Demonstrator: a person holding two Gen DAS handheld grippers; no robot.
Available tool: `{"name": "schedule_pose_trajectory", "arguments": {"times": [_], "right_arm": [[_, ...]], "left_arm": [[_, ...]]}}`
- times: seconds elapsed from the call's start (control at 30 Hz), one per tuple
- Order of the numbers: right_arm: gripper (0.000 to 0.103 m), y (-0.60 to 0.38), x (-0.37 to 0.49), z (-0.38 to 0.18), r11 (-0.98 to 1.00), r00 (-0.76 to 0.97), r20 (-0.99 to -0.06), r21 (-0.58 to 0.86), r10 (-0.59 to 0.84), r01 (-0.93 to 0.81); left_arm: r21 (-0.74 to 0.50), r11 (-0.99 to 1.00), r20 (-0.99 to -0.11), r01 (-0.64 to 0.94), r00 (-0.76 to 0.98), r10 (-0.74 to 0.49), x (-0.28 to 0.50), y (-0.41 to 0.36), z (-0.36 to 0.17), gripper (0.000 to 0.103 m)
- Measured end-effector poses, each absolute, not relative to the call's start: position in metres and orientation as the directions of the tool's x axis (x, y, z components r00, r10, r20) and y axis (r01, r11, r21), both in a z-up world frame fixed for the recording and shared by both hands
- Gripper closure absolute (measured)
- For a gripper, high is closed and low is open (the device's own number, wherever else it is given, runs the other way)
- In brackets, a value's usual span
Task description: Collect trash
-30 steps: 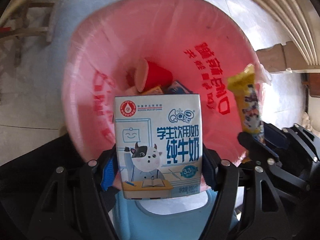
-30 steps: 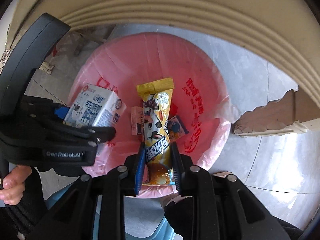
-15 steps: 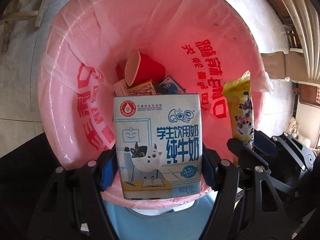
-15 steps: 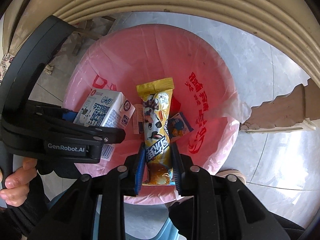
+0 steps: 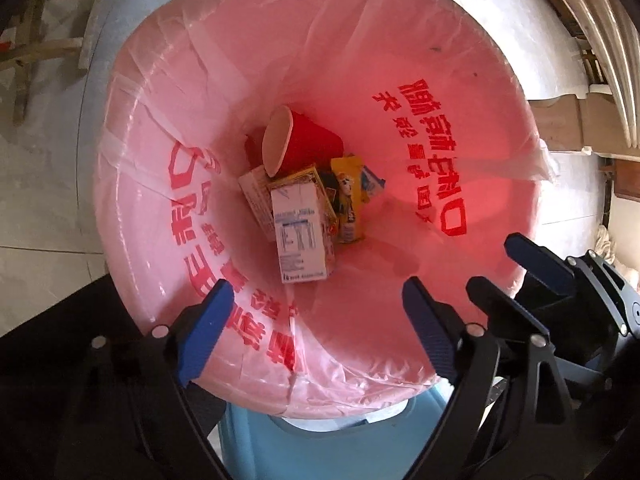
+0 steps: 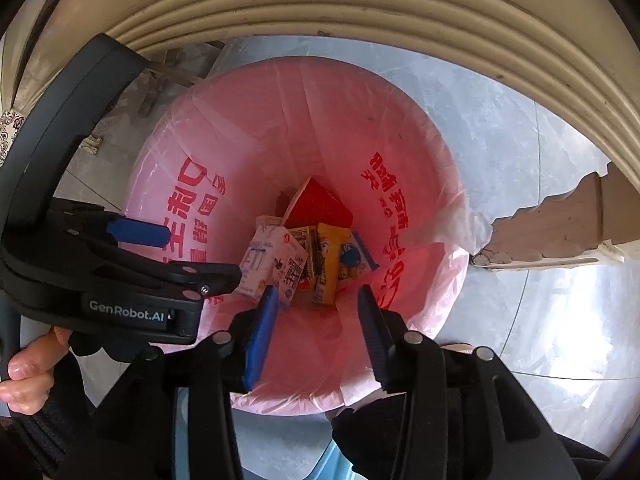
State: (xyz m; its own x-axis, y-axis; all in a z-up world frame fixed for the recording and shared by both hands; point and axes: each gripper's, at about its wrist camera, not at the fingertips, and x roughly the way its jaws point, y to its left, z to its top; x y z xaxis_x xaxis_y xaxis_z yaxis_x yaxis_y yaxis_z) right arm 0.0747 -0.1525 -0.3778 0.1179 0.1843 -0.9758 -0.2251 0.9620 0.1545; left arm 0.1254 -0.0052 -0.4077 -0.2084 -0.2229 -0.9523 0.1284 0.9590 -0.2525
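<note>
A bin lined with a pink bag [image 5: 460, 92] [image 6: 404, 128] sits below both grippers. At its bottom lie a white milk carton [image 5: 300, 236] [image 6: 272, 266], a yellow snack wrapper [image 5: 348, 204] [image 6: 332, 264], a red paper cup [image 5: 300, 144] [image 6: 316, 204] and other small packets. My left gripper [image 5: 316, 312] is open and empty above the bin's near rim; it also shows in the right wrist view [image 6: 160, 252]. My right gripper [image 6: 316, 300] is open and empty over the bin, and shows at the right of the left wrist view [image 5: 516, 260].
A light blue stool [image 5: 340, 440] stands under the bin's near edge. A ribbed cream table edge [image 6: 360, 12] curves overhead. Grey tiled floor [image 6: 520, 128] surrounds the bin. A wooden frame [image 5: 36, 48] lies at the far left. A carved wooden piece [image 6: 560, 224] sits right.
Both grippers have opened. The milk carton dropped from the left gripper and the yellow snack wrapper dropped from the right gripper; both now lie at the bottom of the bin.
</note>
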Motion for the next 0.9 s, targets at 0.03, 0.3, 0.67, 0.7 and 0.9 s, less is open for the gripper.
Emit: {"name": "schedule_pose_trajectory", "arguments": {"times": [0.03, 0.3, 0.67, 0.7, 0.9], "right_arm": [[0.062, -0.152, 0.074, -0.378, 0.962, 0.117, -0.976, 0.154, 0.184, -0.226], [0.041, -0.151, 0.073, -0.366, 0.964, 0.145, -0.975, 0.134, 0.17, -0.229], [0.016, -0.158, 0.046, -0.308, 0.985, 0.234, -0.96, 0.133, 0.155, -0.107], [0.016, -0.159, 0.043, -0.301, 0.987, 0.24, -0.959, 0.131, 0.151, -0.095], [0.012, -0.163, 0.002, -0.232, 0.994, 0.398, -0.911, 0.089, 0.104, -0.056]], "left_arm": [[-0.243, 0.961, -0.955, 0.132, -0.204, -0.214, 0.125, -0.006, -0.406, 0.019], [-0.099, 0.976, -0.992, 0.192, -0.1, -0.081, 0.122, -0.009, -0.391, 0.019], [0.066, 0.982, -0.995, 0.175, 0.091, 0.05, 0.096, -0.001, -0.33, 0.018], [0.069, 0.984, -0.992, 0.167, 0.116, 0.05, 0.093, 0.001, -0.321, 0.018], [0.094, 0.986, -0.962, 0.141, 0.269, 0.054, 0.071, -0.001, -0.254, 0.018]]}}
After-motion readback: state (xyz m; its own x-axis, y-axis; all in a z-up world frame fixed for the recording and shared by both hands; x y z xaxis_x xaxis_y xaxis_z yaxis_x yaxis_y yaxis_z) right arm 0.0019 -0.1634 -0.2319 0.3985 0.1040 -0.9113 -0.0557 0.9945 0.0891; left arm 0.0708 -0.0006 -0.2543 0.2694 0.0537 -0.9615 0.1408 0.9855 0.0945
